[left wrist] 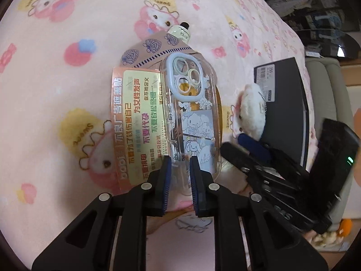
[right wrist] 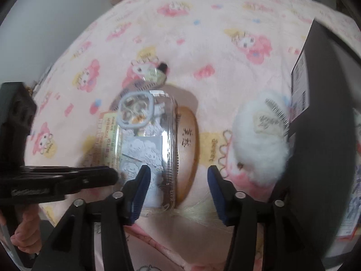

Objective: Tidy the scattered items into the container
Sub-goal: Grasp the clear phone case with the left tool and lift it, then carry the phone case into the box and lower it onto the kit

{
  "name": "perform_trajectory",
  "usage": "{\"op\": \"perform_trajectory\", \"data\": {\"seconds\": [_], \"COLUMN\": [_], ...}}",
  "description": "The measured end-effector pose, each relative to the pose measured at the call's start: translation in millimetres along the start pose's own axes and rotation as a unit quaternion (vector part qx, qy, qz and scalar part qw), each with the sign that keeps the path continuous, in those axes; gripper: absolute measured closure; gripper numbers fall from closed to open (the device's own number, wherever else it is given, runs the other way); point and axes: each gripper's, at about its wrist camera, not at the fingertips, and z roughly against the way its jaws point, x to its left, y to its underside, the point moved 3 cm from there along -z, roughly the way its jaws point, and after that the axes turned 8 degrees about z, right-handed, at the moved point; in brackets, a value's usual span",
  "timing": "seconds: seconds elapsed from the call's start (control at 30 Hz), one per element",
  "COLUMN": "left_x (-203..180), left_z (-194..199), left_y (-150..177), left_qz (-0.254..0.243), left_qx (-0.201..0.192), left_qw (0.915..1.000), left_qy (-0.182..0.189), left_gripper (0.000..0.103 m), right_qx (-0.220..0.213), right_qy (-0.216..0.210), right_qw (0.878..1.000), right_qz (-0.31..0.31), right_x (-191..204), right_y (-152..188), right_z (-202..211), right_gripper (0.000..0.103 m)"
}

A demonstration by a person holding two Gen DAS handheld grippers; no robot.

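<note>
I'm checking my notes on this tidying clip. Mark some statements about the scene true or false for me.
1. A clear phone case lies on top of a gold sticker sheet. True.
2. The blanket is plain blue. False: it is pink with cartoon prints.
3. The right gripper has its jaws wide apart. True.
4. The white plush sits inside the phone case. False: it lies beside a black box.
5. A black-capped tube lies beyond the phone case. True.
</note>
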Motion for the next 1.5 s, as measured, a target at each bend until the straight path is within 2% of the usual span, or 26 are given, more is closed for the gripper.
{"op": "perform_trajectory", "data": {"seconds": [0.07,0.1,0.17,0.23,0.3,0.33,0.4,0.5,0.67,0.8,0.93,1.2,1.23,1.33,1.5], "left_x": [-1,0,0,1,-1,-3,-11,-26,-81,-134,-187,-275,-281,-293,-294], "left_z": [-1,-2,-6,-8,-10,-10,-3,18,65,76,49,-51,-61,-89,-123], "left_y": [-2,-4,-10,-15,-16,-15,-10,5,33,51,63,66,70,68,65], "left_qz": [0.001,0.002,0.009,0.017,0.024,0.021,0.006,-0.023,-0.074,-0.117,-0.155,-0.183,-0.211,-0.209,-0.203], "left_qx": [-0.006,-0.012,-0.021,-0.020,-0.019,-0.019,-0.033,-0.069,-0.122,-0.139,-0.131,-0.060,-0.036,-0.021,-0.004], "left_qw": [1.0000,0.9999,0.9996,0.9996,0.9995,0.9995,0.9993,0.9970,0.9898,0.9831,0.9787,0.9806,0.9763,0.9777,0.9788], "left_qy": [0.005,-0.001,-0.015,-0.011,-0.010,-0.010,-0.015,-0.029,-0.002,0.022,0.031,0.035,0.032,0.007,-0.029], "left_gripper": [0.076,0.075,0.075,0.075,0.075,0.075,0.075,0.075,0.075,0.075,0.075,0.075,0.075,0.075,0.075], "right_qx": [0.019,0.023,0.020,0.021,0.028,0.026,0.022,-0.003,-0.070,-0.122,-0.143,-0.137,-0.134,-0.128,-0.091], "right_qy": [-0.010,-0.017,-0.025,-0.039,-0.058,-0.069,-0.074,-0.059,-0.062,-0.055,-0.036,-0.007,-0.007,-0.034,-0.049], "right_qw": [1.000,1.000,0.999,0.999,0.998,0.997,0.997,0.997,0.993,0.989,0.987,0.991,0.991,0.990,0.992], "right_qz": [-0.005,-0.004,0.004,0.018,0.021,0.022,0.026,0.053,0.069,0.070,0.057,0.000,-0.009,-0.050,-0.073], "right_x": [-1,0,2,6,10,12,15,25,25,5,-37,-148,-163,-198,-220], "right_y": [1,1,1,0,1,1,1,5,12,18,31,59,62,69,76], "right_z": [-14,-21,-25,-28,-32,-32,-24,5,82,142,177,183,179,164,134], "right_gripper": [0.054,0.047,0.039,0.039,0.044,0.054,0.059,0.065,0.065,0.065,0.066,0.066,0.066,0.066,0.066]}}
